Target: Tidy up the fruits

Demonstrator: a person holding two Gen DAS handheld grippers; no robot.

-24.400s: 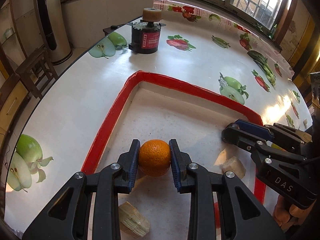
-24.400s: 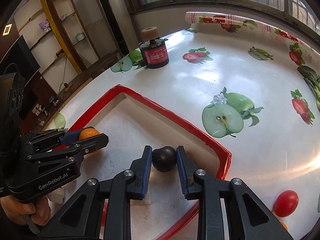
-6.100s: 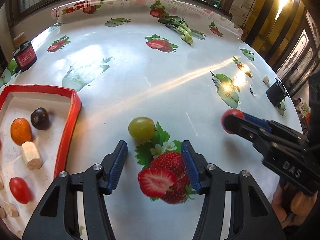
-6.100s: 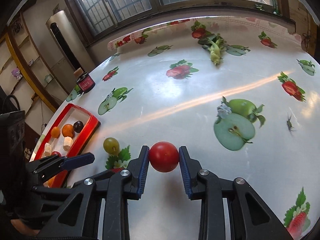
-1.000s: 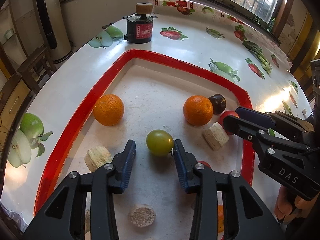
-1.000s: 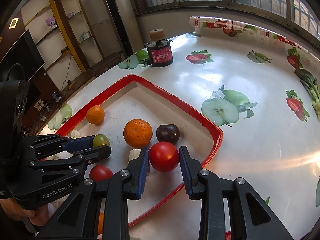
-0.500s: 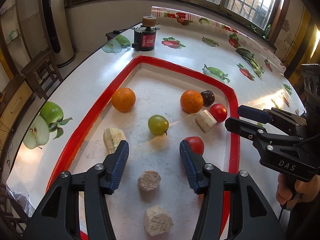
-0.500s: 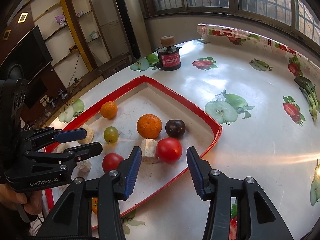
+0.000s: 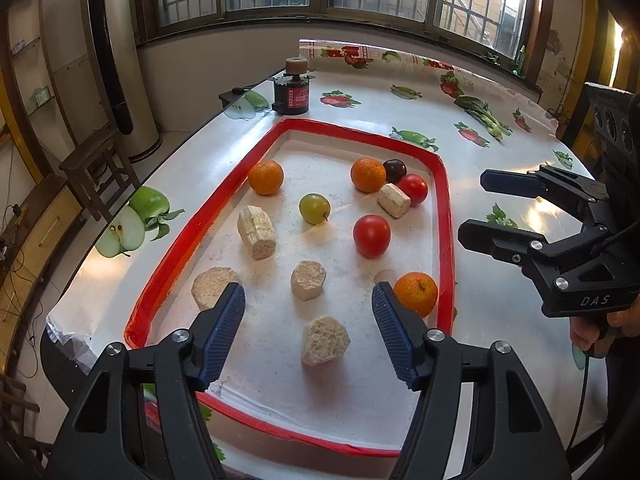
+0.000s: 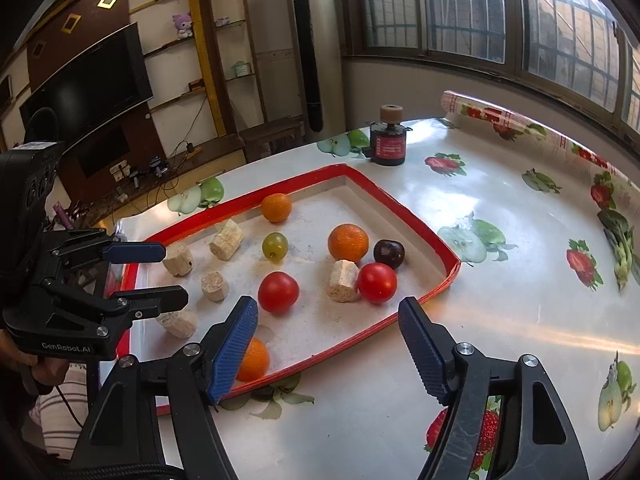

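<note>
Fruits lie loose in the red-rimmed tray

Fruits sit in the red-rimmed tray [image 9: 188, 236] on the worktop [image 9: 500, 320]. From the left: an orange [image 9: 265, 177], a green grape [image 9: 315, 208], a second orange [image 9: 368, 175] touching a dark plum [image 9: 394, 170], and two red tomatoes [image 9: 371, 236]. Pale cork-like chunks [image 9: 256, 232] lie among them. The left claw [image 9: 308, 328] has just been opening and holds nothing. The right claw [image 10: 328, 340], likewise just opening, is empty above the tray's near rim.
</note>
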